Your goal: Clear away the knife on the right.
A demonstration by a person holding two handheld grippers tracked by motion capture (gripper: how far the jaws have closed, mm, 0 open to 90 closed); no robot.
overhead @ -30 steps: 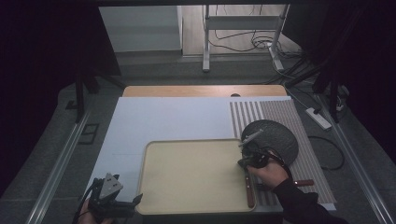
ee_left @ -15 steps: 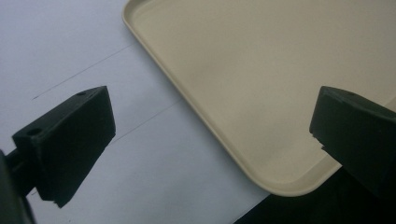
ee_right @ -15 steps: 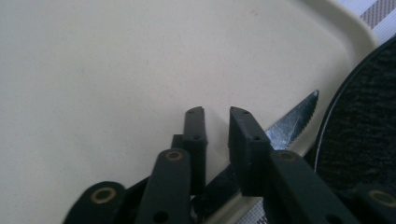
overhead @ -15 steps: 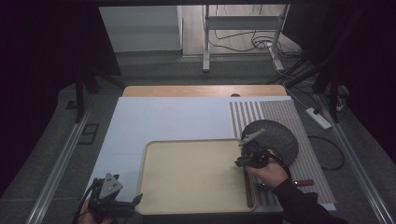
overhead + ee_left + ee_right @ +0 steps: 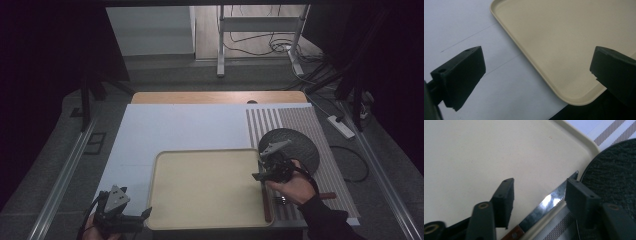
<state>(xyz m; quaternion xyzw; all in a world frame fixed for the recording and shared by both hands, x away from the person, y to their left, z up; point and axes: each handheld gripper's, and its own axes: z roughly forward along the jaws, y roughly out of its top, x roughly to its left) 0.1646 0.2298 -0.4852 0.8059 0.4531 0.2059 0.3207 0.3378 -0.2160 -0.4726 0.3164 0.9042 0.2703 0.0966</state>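
Your right gripper (image 5: 537, 195) is spread open over the serrated knife (image 5: 549, 201), which lies along the right rim of the beige tray (image 5: 499, 152). Prob. a pickup: drop lower, center jaws on the blade near the wooden handle (image 5: 268, 207), then close. Left gripper (image 5: 534, 72) is open too, idle at the tray's near-left corner.

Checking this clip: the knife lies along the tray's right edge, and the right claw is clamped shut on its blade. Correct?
Not quite. The knife does lie along the right edge of the tray, but the right claw is open, not clamped: in the right gripper view its jaws stand apart on either side of the blade.
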